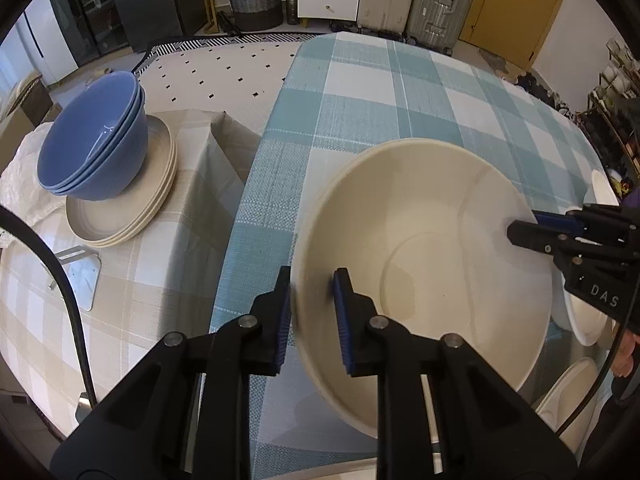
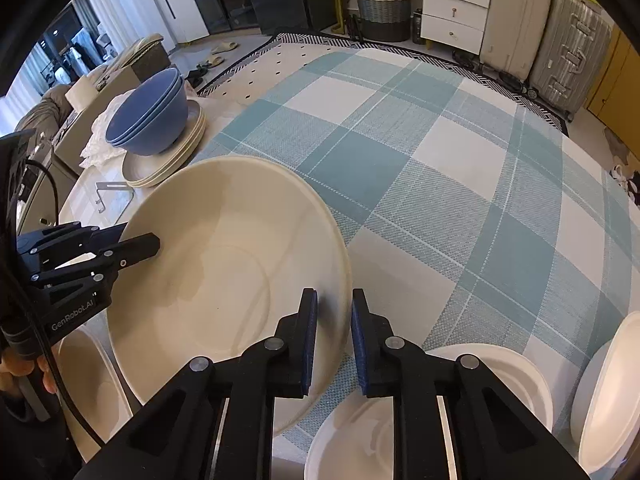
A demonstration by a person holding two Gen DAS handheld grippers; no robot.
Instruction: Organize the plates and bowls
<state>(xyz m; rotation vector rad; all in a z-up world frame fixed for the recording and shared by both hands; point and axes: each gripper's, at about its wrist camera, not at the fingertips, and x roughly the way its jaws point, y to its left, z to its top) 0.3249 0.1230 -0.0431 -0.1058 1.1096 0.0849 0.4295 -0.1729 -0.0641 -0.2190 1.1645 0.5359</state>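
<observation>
A large cream bowl [image 1: 432,264] sits tilted over the teal plaid tablecloth [image 1: 360,100], held from both sides. My left gripper [image 1: 314,312] is shut on its left rim, one blue pad outside the wall and one inside. My right gripper [image 1: 532,226] grips the opposite rim. In the right wrist view the same cream bowl [image 2: 224,264] has my right gripper [image 2: 334,320] shut on its right edge, and my left gripper [image 2: 130,240] clamps the left edge. A stack of blue bowls [image 1: 92,148] stands on cream plates [image 1: 120,216] to the left.
The blue bowls [image 2: 150,120] and cream plates [image 2: 176,160] rest on a lower beige plaid table [image 1: 168,264] beside a metal bracket [image 1: 76,276]. White plates [image 2: 500,372] [image 2: 608,392] [image 2: 352,440] lie near the front edge. Suitcases, drawers and a basket line the far wall.
</observation>
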